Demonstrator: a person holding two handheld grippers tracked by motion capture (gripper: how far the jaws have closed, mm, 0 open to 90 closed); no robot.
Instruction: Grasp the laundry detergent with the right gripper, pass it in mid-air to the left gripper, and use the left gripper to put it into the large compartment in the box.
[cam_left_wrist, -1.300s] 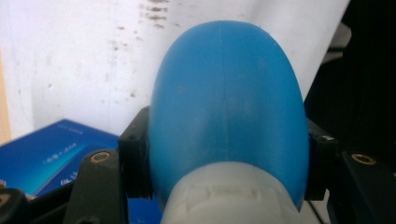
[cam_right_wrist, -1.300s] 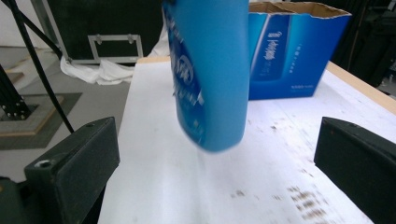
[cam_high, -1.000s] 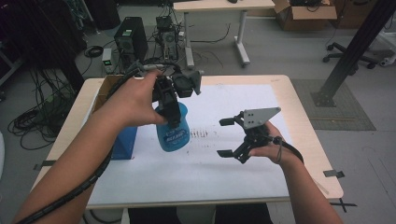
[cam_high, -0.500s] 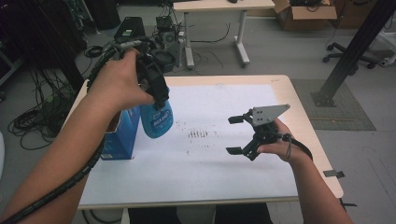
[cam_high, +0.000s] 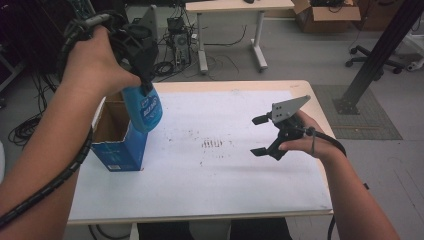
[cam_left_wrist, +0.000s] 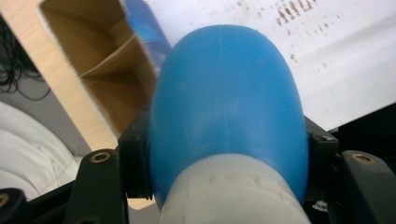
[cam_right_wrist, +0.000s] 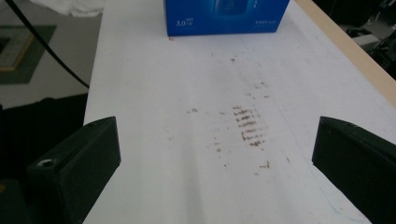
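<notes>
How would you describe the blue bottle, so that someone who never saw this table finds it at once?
Start at the white sheet covering the table, then go to the open blue cardboard box standing at its left edge. Just above that box, the left claw holds the blue bottle by its neck. It is the one rounded, glossy plastic thing, and it hangs in the air.

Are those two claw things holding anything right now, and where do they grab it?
The left gripper clamps the blue bottle by its upper body, just below the white neck, above the open box. The right gripper holds nothing; its jaws stand open.
</notes>
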